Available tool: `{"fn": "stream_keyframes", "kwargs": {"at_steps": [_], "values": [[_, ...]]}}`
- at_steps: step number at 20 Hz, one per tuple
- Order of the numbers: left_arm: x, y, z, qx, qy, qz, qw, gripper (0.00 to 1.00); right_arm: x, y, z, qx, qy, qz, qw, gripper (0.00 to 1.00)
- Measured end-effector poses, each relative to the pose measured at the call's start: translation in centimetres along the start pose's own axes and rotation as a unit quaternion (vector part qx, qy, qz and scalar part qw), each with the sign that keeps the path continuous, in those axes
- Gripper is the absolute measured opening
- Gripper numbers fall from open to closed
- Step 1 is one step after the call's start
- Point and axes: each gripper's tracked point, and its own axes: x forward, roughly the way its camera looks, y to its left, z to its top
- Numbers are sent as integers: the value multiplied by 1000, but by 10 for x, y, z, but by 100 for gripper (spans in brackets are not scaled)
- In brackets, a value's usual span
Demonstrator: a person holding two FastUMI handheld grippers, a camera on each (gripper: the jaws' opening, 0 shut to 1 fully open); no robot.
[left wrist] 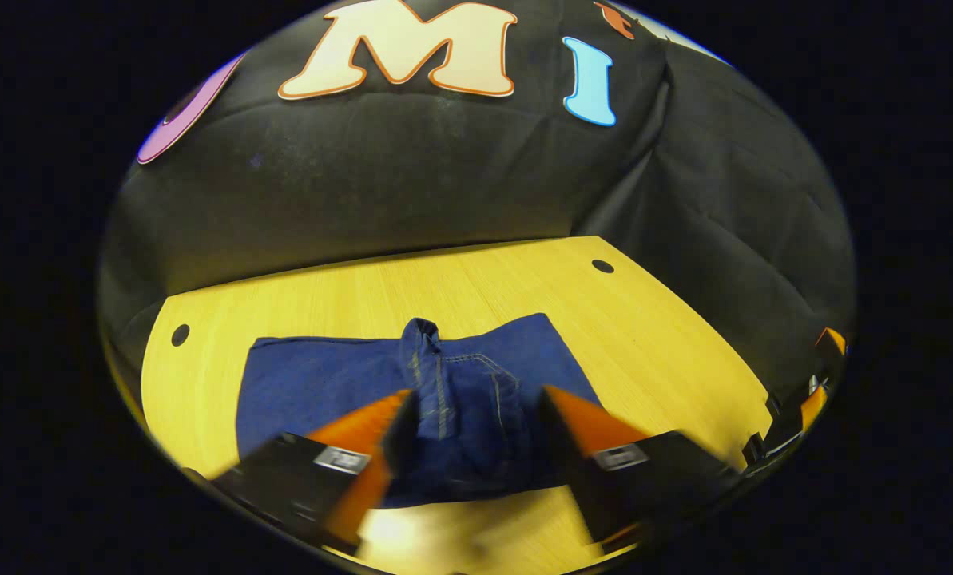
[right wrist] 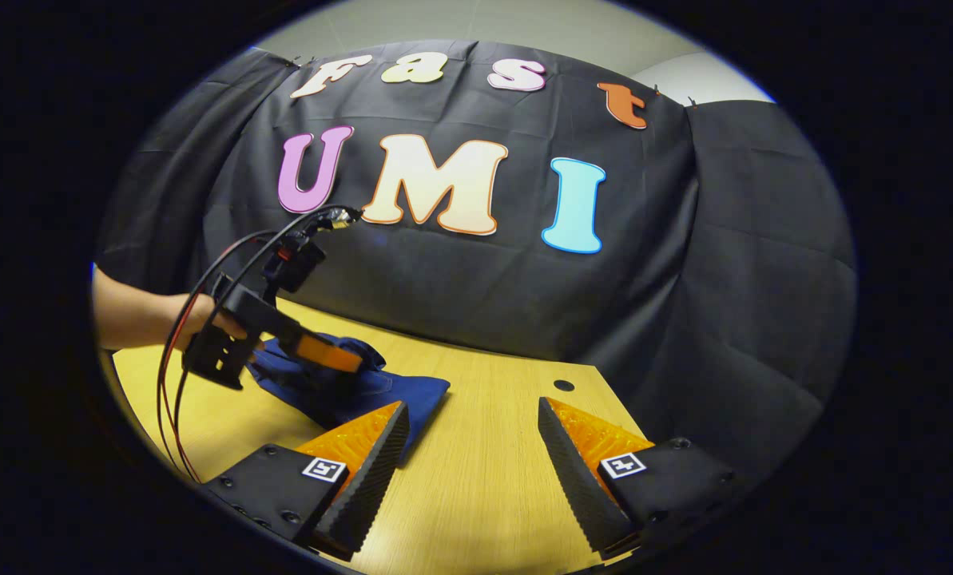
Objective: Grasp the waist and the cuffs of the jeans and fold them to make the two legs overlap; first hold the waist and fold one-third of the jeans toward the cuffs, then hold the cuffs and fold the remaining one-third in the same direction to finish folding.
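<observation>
Denim: one jeans [left wrist: 476, 399], two tools apart.

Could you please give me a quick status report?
Left tongs open over jeans. Right tongs open, above bare table. Jeans folded, one bunched ridge. Nothing in the way.

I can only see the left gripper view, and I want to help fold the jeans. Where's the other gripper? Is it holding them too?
Observer: No. In the right gripper view, the right gripper is open over bare wooden table, with the jeans by its left finger.
Operator: Who's moving my gripper?
Observer: A person's hand holds the left gripper from behind, above the jeans.
Operator: Is anything hanging off it?
Observer: Yes, red and black cables loop down from it toward the table edge.
</observation>
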Motion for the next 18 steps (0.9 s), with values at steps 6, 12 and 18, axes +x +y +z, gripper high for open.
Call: {"fn": "stream_keyframes", "kwargs": {"at_steps": [6, 12, 18], "values": [[-92, -7, 64, 33, -170, 64, 983, 96, 3, 25, 58, 97, -64, 39, 992, 100], [-237, 3, 93, 53, -293, 132, 946, 95, -31, 63, 147, 180, -150, 71, 970, 98], [-346, 28, 75, 56, -324, 179, 927, 94, -97, 93, 191, 178, -200, 80, 960, 97]]}}
